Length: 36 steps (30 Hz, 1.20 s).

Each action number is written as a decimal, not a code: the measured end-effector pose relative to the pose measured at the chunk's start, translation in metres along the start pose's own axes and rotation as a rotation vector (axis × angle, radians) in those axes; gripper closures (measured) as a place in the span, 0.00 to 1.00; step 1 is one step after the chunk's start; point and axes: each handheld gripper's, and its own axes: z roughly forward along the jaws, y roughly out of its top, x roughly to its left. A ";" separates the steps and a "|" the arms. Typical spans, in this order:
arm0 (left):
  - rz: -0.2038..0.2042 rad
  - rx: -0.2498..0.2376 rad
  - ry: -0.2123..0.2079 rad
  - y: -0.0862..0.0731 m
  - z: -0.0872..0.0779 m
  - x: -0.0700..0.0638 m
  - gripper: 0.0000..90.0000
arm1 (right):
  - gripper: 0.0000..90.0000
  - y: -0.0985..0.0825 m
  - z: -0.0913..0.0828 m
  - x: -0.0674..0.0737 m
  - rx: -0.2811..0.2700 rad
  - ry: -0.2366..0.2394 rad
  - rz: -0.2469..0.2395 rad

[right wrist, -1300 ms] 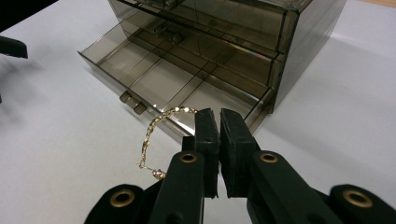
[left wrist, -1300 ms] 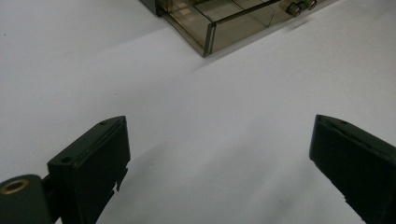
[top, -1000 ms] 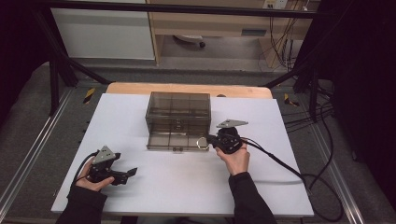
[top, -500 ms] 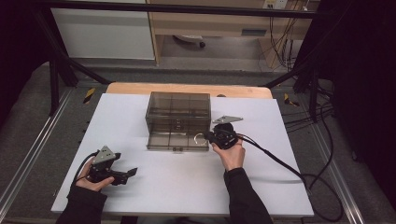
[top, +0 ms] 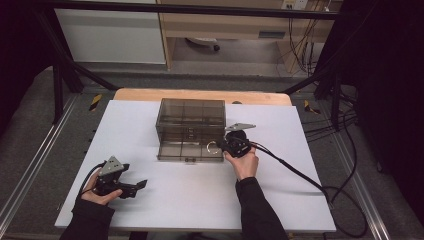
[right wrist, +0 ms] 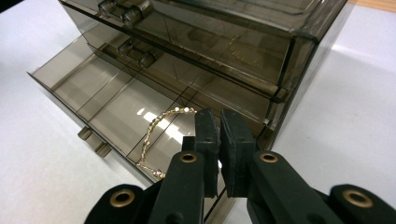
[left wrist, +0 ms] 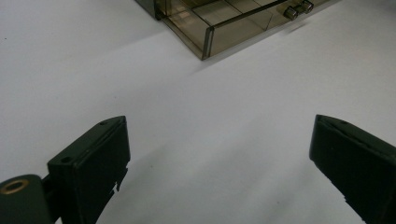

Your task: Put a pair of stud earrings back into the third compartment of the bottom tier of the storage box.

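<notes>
Tabletop point(top: 190, 200): white sheet over a light wood edge. Drawer box point(top: 190, 117): smoke-brown, see-through plastic, with matching knobs. Bracelet point(right wrist: 156, 126): gold chain with pale beads. Left claw point(top: 131, 188) and right claw point(top: 223, 146): black jaws, brass-coloured rivets, grey top plates, black cables. Sleeves point(top: 255, 210): black. Floor point(top: 30, 135): dark grey, with yellow-and-black striped markers.

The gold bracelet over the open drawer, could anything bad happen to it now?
Maybe. The bracelet is pinched at one small spot by the right gripper, so it might slip out early. It hangs near the front edge of the open bottom drawer, so it could drape over the wall or land on the white table instead of inside. The left gripper rests far away, open, so nothing steadies the clear box if it gets bumped.
</notes>
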 end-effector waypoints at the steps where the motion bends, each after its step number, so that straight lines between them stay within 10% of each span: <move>1: 0.000 0.000 0.000 0.000 0.000 0.000 0.06 | 0.96 0.000 0.002 0.000 0.000 -0.001 0.000; 25: 0.000 -0.001 -0.001 0.000 0.000 0.000 0.06 | 0.95 -0.008 0.022 0.003 0.045 -0.029 -0.050; 36: 0.000 0.000 -0.002 0.000 0.000 0.000 0.06 | 0.70 -0.002 0.001 0.005 0.007 -0.009 -0.068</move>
